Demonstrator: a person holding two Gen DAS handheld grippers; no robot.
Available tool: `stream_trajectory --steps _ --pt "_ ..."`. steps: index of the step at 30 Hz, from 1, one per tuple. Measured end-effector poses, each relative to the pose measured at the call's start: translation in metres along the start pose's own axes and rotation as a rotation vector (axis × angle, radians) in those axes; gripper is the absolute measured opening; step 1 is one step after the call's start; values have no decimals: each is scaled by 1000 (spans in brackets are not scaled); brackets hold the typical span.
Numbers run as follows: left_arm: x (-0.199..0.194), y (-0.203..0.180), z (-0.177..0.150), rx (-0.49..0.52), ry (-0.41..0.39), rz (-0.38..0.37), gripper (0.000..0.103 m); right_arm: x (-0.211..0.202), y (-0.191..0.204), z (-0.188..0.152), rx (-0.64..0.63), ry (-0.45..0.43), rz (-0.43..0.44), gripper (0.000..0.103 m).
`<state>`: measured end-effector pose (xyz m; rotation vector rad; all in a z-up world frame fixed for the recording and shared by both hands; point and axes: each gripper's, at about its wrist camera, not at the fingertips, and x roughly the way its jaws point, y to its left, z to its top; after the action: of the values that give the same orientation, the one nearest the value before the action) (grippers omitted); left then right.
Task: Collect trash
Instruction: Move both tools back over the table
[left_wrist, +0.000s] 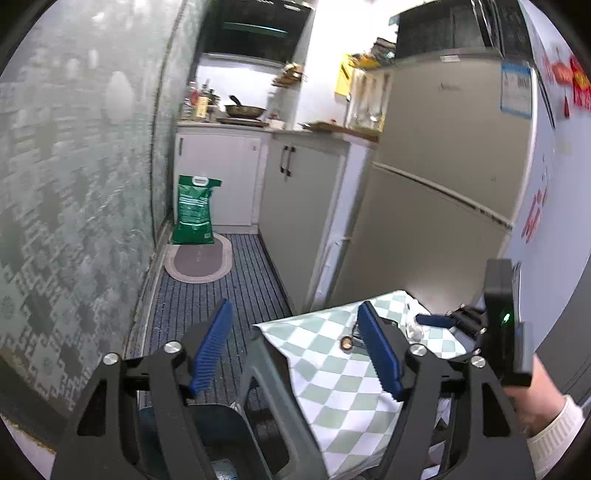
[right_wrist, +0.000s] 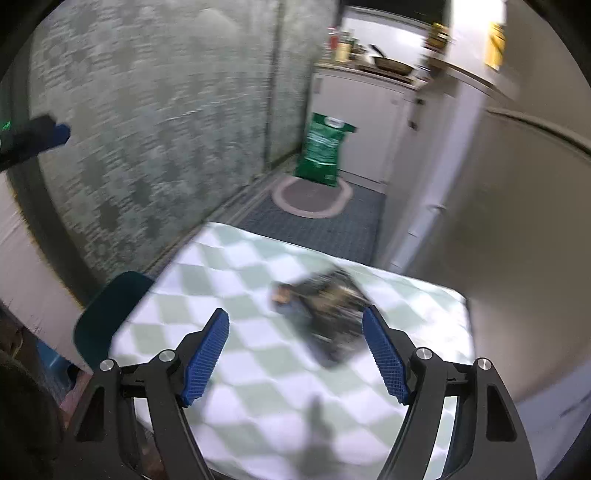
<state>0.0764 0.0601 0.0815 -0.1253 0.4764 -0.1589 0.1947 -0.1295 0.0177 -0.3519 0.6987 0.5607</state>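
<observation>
Narrow kitchen corridor, small table with a green-white checked cloth (right_wrist: 258, 369) near the fridge (left_wrist: 443, 184).

Both grippers stand open and hold nothing: the left gripper (left_wrist: 295, 354) hangs over the table's corner, beside a stool (left_wrist: 266, 398), and the right gripper (right_wrist: 295, 354) is above the cloth. On the cloth, partly behind the right blue finger, lies a dark flat wrapper (right_wrist: 325, 310) (so blurred that I cannot read what it is). In the left view it is almost hidden by the finger; only a small round piece (left_wrist: 346, 343) and something whitish (left_wrist: 415, 328) show. A green bag (left_wrist: 194, 210) stands far back on the floor.
</observation>
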Motion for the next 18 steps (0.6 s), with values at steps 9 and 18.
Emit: stream_trajectory --steps 9,18 --pt "68 -59 -19 180 138 -71 89 -5 -63 -41 79 16 -21 81" --pt "133 -94 -48 308 283 -120 94 -7 -73 -56 51 3 56 86"
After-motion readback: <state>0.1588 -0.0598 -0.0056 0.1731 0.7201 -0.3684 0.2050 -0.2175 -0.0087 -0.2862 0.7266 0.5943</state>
